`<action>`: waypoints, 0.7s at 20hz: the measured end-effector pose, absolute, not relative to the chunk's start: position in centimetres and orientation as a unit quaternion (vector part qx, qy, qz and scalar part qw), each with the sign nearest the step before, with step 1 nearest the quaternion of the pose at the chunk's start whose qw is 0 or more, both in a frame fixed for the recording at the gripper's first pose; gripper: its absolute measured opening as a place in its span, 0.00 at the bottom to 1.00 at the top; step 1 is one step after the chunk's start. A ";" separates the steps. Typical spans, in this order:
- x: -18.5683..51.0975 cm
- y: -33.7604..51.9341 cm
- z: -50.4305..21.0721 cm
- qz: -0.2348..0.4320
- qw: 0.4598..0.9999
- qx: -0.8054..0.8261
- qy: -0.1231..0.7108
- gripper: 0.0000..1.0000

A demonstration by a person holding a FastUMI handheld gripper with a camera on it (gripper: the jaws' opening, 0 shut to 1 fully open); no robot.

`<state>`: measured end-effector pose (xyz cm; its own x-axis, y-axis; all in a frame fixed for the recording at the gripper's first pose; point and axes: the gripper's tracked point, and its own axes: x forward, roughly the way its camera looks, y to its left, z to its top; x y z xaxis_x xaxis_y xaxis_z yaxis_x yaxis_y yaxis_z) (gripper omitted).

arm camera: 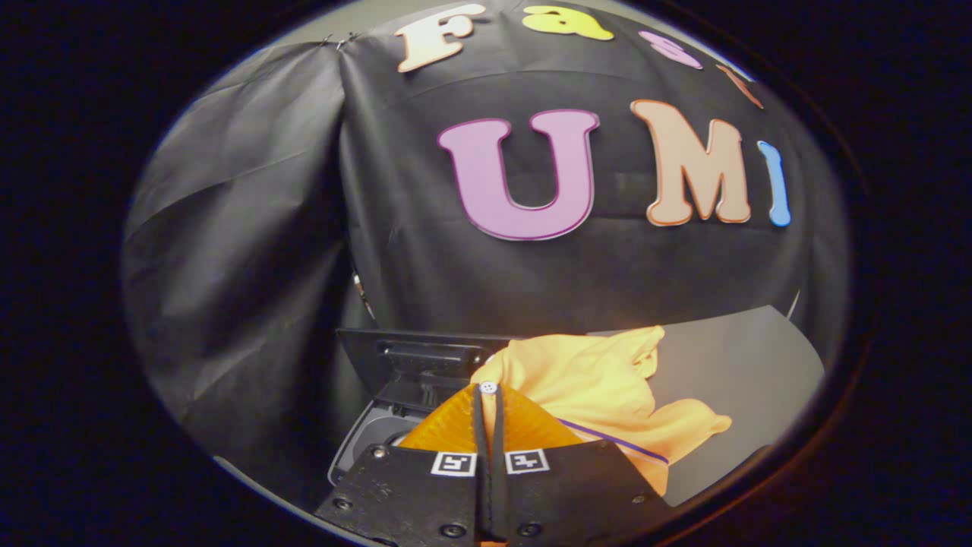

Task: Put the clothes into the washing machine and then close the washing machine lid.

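Note:
My gripper (pixel 488 396) is shut, its two fingers pressed together on a fold of a yellow garment (pixel 600 380). A white button on the garment sits right at the fingertips. The rest of the cloth bunches just beyond the fingers and trails off to their right, with a thin purple stripe along one edge. To the left of the fingers and below them stands the washing machine (pixel 363 444), a grey body with its dark lid (pixel 414 361) raised upright behind the opening. The fingers and the cloth hide most of the opening.
A grey tabletop (pixel 748 365) stretches to the right under and beyond the garment. The booth's black cloth wall (pixel 250 251) hangs close behind the washing machine and wraps around on the left.

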<state>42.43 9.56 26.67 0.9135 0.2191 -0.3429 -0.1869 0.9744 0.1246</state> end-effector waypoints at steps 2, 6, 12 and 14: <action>42.8 12.5 25.5 0.123 0.972 0.050 0.193 0.00; 44.2 16.4 23.2 0.137 0.969 0.049 0.201 0.00; 45.0 20.9 18.4 0.169 0.958 0.040 0.231 0.00; 45.4 21.6 18.3 0.169 0.961 0.027 0.218 0.00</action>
<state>45.43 21.63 18.32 0.8479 0.3362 -0.4099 -0.3123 0.9415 0.1262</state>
